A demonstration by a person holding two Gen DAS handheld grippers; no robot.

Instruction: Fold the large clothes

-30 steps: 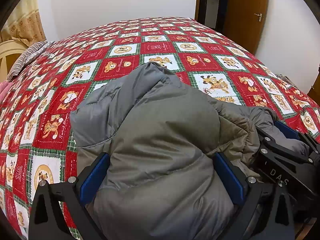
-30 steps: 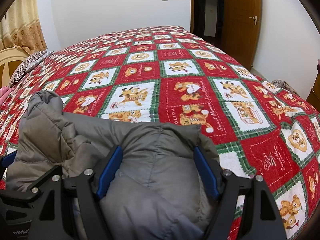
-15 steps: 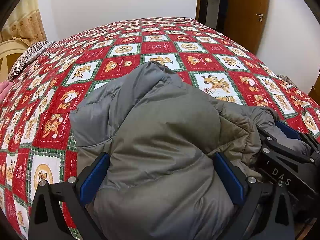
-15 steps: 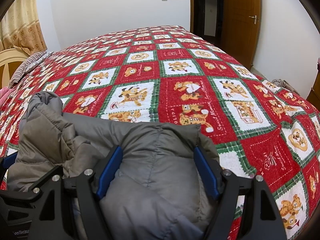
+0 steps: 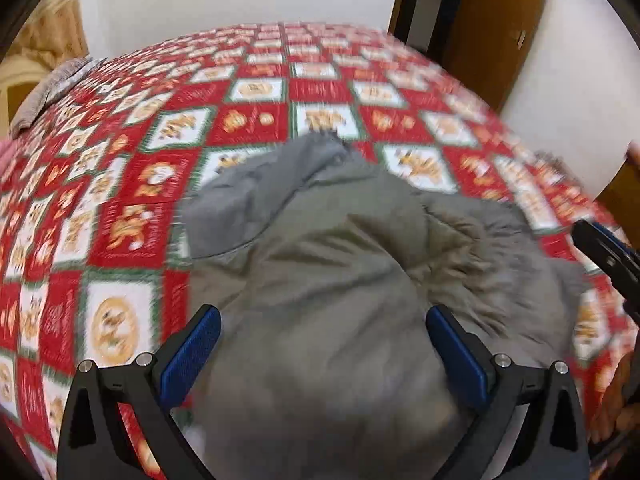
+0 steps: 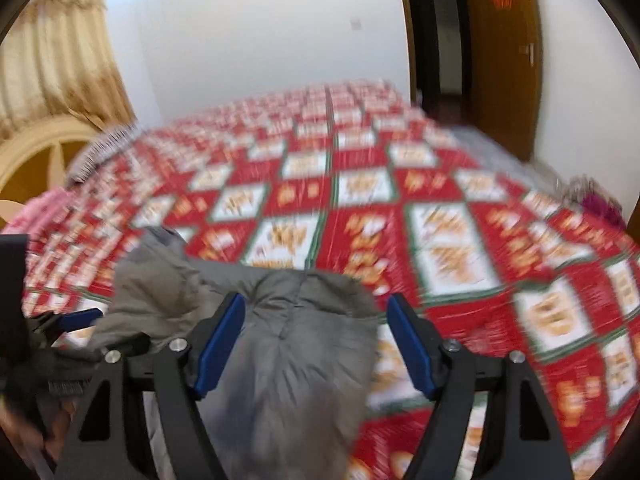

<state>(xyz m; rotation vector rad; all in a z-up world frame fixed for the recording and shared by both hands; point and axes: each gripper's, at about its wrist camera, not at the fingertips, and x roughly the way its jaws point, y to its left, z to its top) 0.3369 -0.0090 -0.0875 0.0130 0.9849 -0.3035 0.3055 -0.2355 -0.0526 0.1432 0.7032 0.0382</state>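
Grey padded jacket (image 5: 332,280) lies bunched in a rounded heap on the near part of the bed (image 5: 132,216), close to its near edge. Fabric matt and puffy, quilted, with soft creases; a darker grey panel shows on its left side, an olive-grey panel over the middle. A crumpled fold runs down to the right of the top mound. From the right wrist view the jacket (image 6: 288,344) narrows to a lobe with a seam line down its centre.

Left gripper (image 5: 322,354): fingers (image 5: 188,360) spread wide, blue ribbed pads on black frames, standing either side of the jacket's near bulk. Both frames are blurred, so whether the pads touch the cloth cannot be told; nothing is pinched between them.

Right gripper (image 6: 316,344): fingers (image 6: 222,344) also spread wide. The jacket lobe sits between them, nearer the left pad; the right pad (image 6: 412,344) stands clear of the cloth, over the bedspread. No grip visible.

Each gripper shows at the edge of the other's view: the right one (image 5: 608,252) at the far right, the left one (image 6: 76,320) at the far left.

Bedspread: red and white squares with green borders, orange bear figures. Beyond it, a white wall (image 6: 260,40), brown wooden door (image 6: 500,60), beige curtain (image 6: 52,64).
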